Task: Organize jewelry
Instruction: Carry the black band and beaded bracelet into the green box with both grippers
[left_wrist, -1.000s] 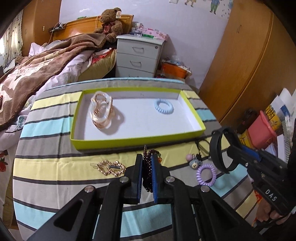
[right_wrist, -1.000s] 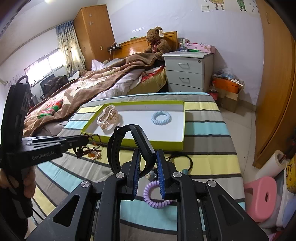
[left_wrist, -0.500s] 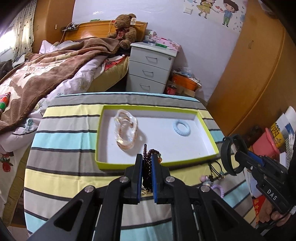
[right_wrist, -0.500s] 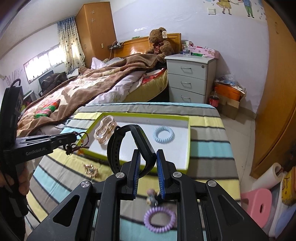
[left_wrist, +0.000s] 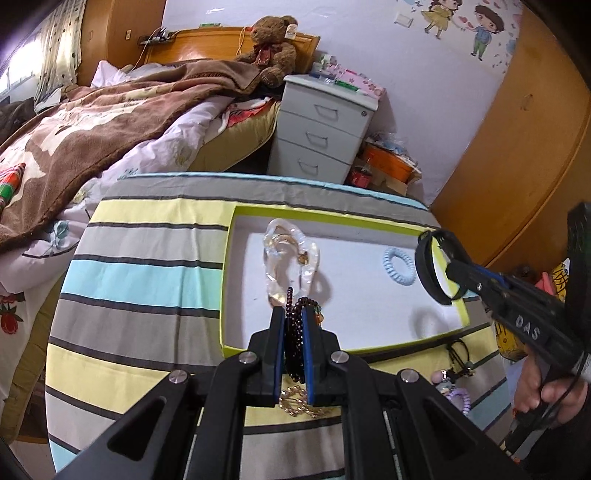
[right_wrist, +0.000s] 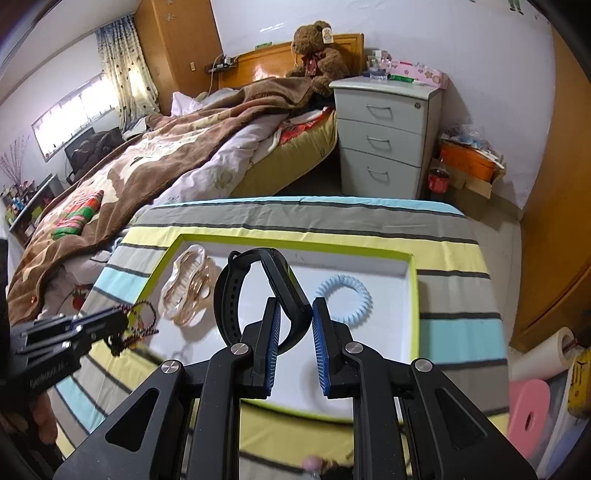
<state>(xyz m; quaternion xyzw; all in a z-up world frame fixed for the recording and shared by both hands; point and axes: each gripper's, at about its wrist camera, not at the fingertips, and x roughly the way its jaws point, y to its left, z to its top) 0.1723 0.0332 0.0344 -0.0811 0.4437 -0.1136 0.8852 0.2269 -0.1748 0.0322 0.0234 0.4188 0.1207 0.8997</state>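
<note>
Jewelry in both our grippers hangs over a shallow white tray with a lime-green rim (left_wrist: 373, 348), which sits on a table under a striped cloth (left_wrist: 140, 269). Our left gripper (left_wrist: 293, 325) is clenched on a dark beaded bracelet (left_wrist: 295, 317), whose loops dangle just inside the tray's near edge. Our right gripper (right_wrist: 295, 314) is clamped on the body of a black wristband (right_wrist: 258, 288), its strap loop standing up above the tray's middle.

Already lying in the tray are a clear hair claw (left_wrist: 291, 258) toward the left and a pale blue coil hair tie (left_wrist: 399, 266) toward the right. On the cloth in front of the tray, outside it, lie a gold chain piece (left_wrist: 295, 402), a purple coil tie (left_wrist: 458, 400) and a small charm on a black cord (left_wrist: 445, 376).

To do this step well, we judge that each piece should go down onto bare white floor, the beads short of the claw and the wristband between claw and blue tie. Lowering close before letting go should keep the beads from catching on the rim or spilling outside.
</note>
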